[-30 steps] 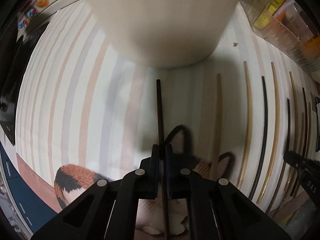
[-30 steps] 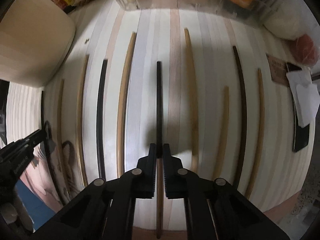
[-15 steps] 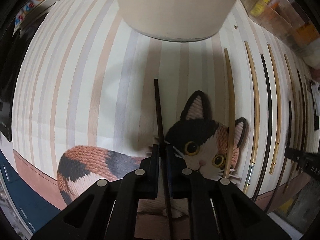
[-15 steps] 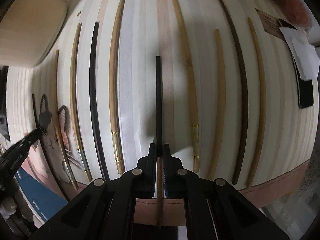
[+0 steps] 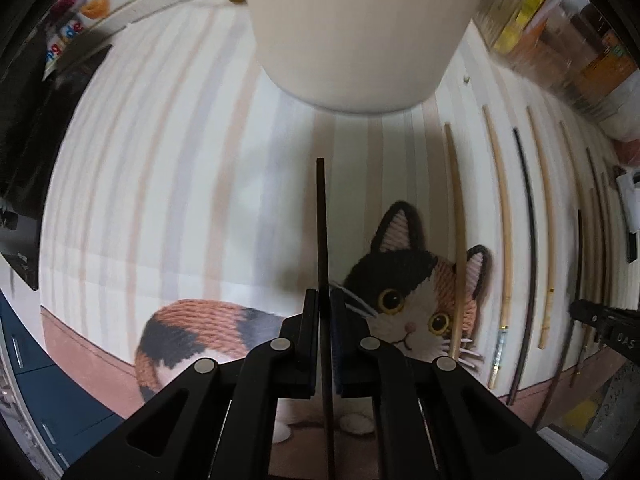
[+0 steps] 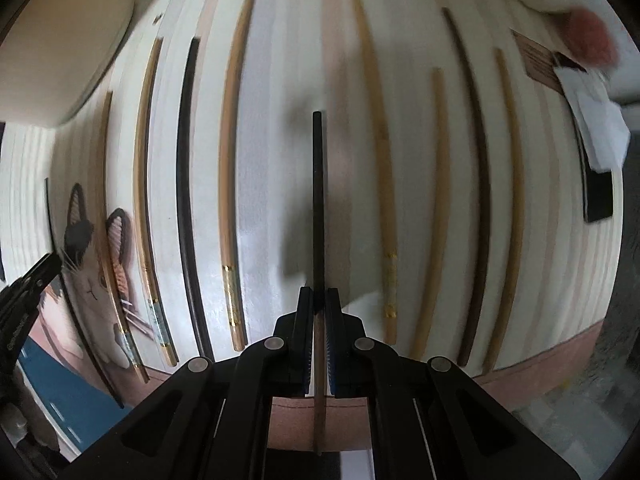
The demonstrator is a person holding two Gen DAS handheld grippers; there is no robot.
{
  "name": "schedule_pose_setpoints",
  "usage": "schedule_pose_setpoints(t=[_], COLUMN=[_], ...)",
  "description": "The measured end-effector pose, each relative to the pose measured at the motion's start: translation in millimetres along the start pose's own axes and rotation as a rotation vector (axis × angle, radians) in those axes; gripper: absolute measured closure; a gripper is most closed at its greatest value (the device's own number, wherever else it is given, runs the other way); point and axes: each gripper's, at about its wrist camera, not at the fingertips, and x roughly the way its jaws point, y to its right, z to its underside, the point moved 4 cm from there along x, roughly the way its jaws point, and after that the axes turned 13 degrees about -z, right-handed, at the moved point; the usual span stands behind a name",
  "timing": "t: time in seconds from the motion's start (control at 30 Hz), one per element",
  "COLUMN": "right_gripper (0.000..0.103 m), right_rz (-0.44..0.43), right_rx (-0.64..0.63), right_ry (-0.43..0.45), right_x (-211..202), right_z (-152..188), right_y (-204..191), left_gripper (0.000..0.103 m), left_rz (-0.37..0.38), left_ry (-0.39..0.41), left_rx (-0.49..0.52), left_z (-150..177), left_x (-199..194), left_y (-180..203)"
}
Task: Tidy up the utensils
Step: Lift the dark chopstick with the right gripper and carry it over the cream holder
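My left gripper [image 5: 324, 300] is shut on a thin black chopstick [image 5: 321, 224] that points forward, held above the striped mat, its tip below the cream utensil holder [image 5: 352, 28]. My right gripper [image 6: 319, 300] is shut on a dark chopstick [image 6: 318, 192], held above a row of several loose chopsticks on the mat: tan ones [image 6: 230, 152] and black ones [image 6: 186, 168]. The same row shows at the right of the left wrist view [image 5: 502, 216]. The left gripper shows at the left edge of the right wrist view [image 6: 28, 292].
The striped mat [image 5: 160, 184] has a knitted-cat print [image 5: 404, 292] near its front edge. Clear boxes of packets [image 5: 560, 36] stand at the back right. A black object with white paper [image 6: 596, 160] lies at the mat's right edge. The cream holder shows top left [image 6: 52, 56].
Both grippers have lifted and pulled back with their chopsticks. The cream holder has shrunk away in the left view, and the cat print and the mat's front edge have come into view.
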Motion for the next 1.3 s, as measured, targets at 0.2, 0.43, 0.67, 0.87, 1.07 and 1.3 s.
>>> schedule_pose_setpoints(t=[0.2,0.43,0.67,0.87,1.07,1.3], right_gripper=[0.097,0.098,0.098,0.098,0.098,0.098], right_rz=[-0.052,-0.124,-0.192,-0.261,-0.326,-0.336], right_rx=[-0.026,-0.096,-0.213,-0.305,-0.397,-0.43], right_ry=[0.121,0.278,0.495,0.698,0.827,0.892], right_x=[-24.9,-64.7,-167.7,-266.9,-355.8,-381.0], right_z=[13.9,31.2,17.1,2.1,-20.0,-72.5], right_y=[-20.7,-62.9,-85.3,-128.1,-172.2,-222.3], left_gripper=[0.1,0.101,0.101,0.101,0.101,0.102], left_rz=[-0.012,-0.022,-0.012,0.017,0.048,0.125], left_ry=[0.109,0.239,0.407,0.566,0.701,0.704], left_rx=[-0.024,-0.08,-0.18,-0.274,-0.314,-0.292], left_z=[14.5,-5.5,-60.1,-90.5,-123.9,-180.1], left_x=[-43.4,-107.4,-165.7,-241.2,-316.4,-333.6], left_y=[-28.6,-43.7,-64.1,-97.0,-123.1,-111.2])
